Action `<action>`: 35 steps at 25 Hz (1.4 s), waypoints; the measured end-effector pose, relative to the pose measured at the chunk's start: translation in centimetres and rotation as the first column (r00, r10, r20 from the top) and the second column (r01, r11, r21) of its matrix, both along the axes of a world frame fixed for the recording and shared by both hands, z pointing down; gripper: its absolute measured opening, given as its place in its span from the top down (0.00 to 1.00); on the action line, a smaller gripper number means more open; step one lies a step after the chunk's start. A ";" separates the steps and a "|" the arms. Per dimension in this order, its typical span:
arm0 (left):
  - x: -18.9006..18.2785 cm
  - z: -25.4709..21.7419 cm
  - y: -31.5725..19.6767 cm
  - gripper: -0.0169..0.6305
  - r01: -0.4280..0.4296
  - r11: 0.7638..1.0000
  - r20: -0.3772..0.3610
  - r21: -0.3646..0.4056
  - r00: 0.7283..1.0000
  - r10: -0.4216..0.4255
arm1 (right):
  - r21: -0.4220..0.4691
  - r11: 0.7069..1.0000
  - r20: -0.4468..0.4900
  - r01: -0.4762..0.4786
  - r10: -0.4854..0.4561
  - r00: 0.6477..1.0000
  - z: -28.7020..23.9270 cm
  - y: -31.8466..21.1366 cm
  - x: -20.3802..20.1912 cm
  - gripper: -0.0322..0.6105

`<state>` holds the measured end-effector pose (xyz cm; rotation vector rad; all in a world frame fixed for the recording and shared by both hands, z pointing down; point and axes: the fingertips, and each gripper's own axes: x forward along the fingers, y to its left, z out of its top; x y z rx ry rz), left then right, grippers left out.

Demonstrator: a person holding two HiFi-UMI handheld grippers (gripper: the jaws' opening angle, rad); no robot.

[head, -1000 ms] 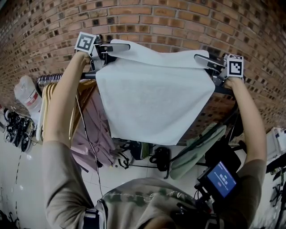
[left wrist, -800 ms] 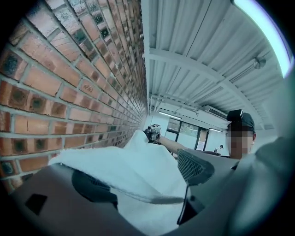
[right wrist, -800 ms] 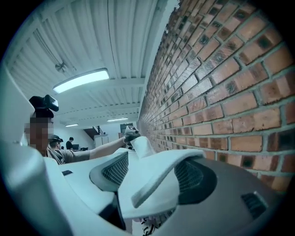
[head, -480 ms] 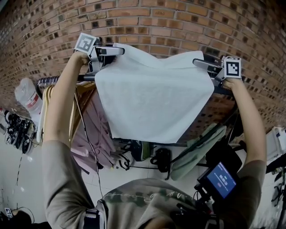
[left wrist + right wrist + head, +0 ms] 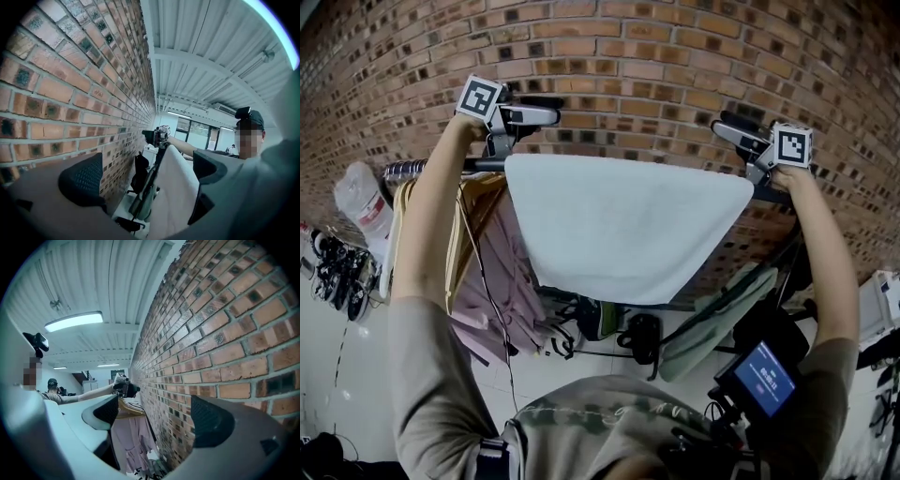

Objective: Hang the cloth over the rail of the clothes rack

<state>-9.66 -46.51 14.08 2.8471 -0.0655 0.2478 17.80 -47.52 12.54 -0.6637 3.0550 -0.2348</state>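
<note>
The white cloth (image 5: 628, 225) lies draped over the dark rail (image 5: 422, 167) of the clothes rack and hangs flat down the near side. My left gripper (image 5: 548, 108) hovers just above the cloth's left top corner; its jaws are opening and hold nothing. Above the right top corner, my right gripper (image 5: 724, 127) stands open and is clear of the cloth. In the left gripper view the cloth (image 5: 174, 192) hangs below and beyond the spread jaws of the left gripper (image 5: 147, 176). Nothing but brick wall lies between the jaws of the right gripper (image 5: 157, 416) in its own view.
A brick wall (image 5: 637, 66) rises close behind the rail. Pink garments on hangers (image 5: 487, 272) crowd the rail's left part, and a green garment (image 5: 712, 319) hangs lower right. Shoes (image 5: 333, 272) and a white bag (image 5: 361, 202) sit at the left. A blue-screened device (image 5: 764, 375) is at my chest.
Both grippers have let go of the cloth's top corners and lifted slightly. The cloth's upper edge has dropped onto the rail and now hangs straight.
</note>
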 end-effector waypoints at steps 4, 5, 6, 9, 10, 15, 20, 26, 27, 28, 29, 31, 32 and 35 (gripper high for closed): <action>0.6 -0.3 1.1 0.04 -0.041 0.999 -0.025 0.012 0.999 0.041 | 0.062 0.998 -0.009 0.010 -0.010 1.000 -0.8 0.3 -0.4 0.23; 0.8 -0.3 1.3 0.04 -0.050 0.999 -0.024 0.022 0.998 0.051 | 0.078 0.997 -0.011 0.009 -0.008 1.000 -1.0 0.3 -0.4 0.23; 1.1 -0.3 1.5 0.04 -0.059 0.998 -0.017 0.038 0.998 0.060 | 0.099 0.995 -0.012 0.008 -0.007 1.000 -1.3 0.3 -0.4 0.23; 1.7 -0.7 1.8 0.04 -0.074 0.994 -0.026 0.075 0.997 0.077 | 0.164 0.986 0.009 0.038 -0.040 0.999 -2.8 1.4 -0.7 0.23; 1.6 -1.4 1.8 0.04 -0.075 0.994 -0.067 0.081 0.995 0.081 | 0.177 0.982 0.021 0.066 -0.071 0.997 -3.1 2.0 -1.0 0.23; 0.5 -4.8 3.0 0.05 -0.072 0.975 -0.154 0.209 0.982 0.106 | 0.272 0.947 -0.061 0.173 -0.162 0.985 -3.1 4.1 -3.0 0.31; -0.2 -6.5 1.5 0.91 0.052 0.949 -0.129 0.310 0.992 -0.012 | 0.299 0.953 0.021 0.051 -0.060 0.998 -5.9 3.3 -1.9 0.94; -2.0 -8.2 1.8 0.97 0.080 0.976 -0.217 0.201 0.976 -0.036 | 0.320 0.946 0.004 0.053 -0.057 0.998 -8.1 4.4 -2.3 0.94; -1.9 -8.4 2.4 0.97 0.067 0.976 -0.224 0.205 0.974 -0.019 | 0.333 0.942 0.006 0.047 -0.052 0.999 -8.9 4.8 -2.1 0.94; -1.9 -8.5 3.1 0.97 0.051 0.975 -0.228 0.218 0.974 0.000 | 0.353 0.935 0.015 0.038 -0.046 0.999 -10.0 5.4 -1.8 0.94; -1.9 -8.6 3.7 0.97 0.037 0.971 -0.226 0.234 0.974 0.018 | 0.369 0.929 0.037 0.030 -0.047 0.998 -11.3 6.2 -1.4 0.94; -2.2 -8.9 4.7 0.97 0.022 0.969 -0.228 0.245 0.973 0.036 | 0.371 0.928 0.098 0.021 -0.061 0.993 -13.5 7.9 -0.9 0.94; -2.5 -9.2 5.2 0.97 0.018 0.971 -0.241 0.238 0.970 0.041 | 0.372 0.928 0.114 0.018 -0.065 0.991 -14.1 8.7 -0.9 0.94; -3.4 -10.1 6.9 0.97 -0.001 0.977 -0.281 0.211 0.958 0.061 | 0.386 0.922 0.107 0.020 -0.067 0.992 -14.0 11.6 -1.6 0.94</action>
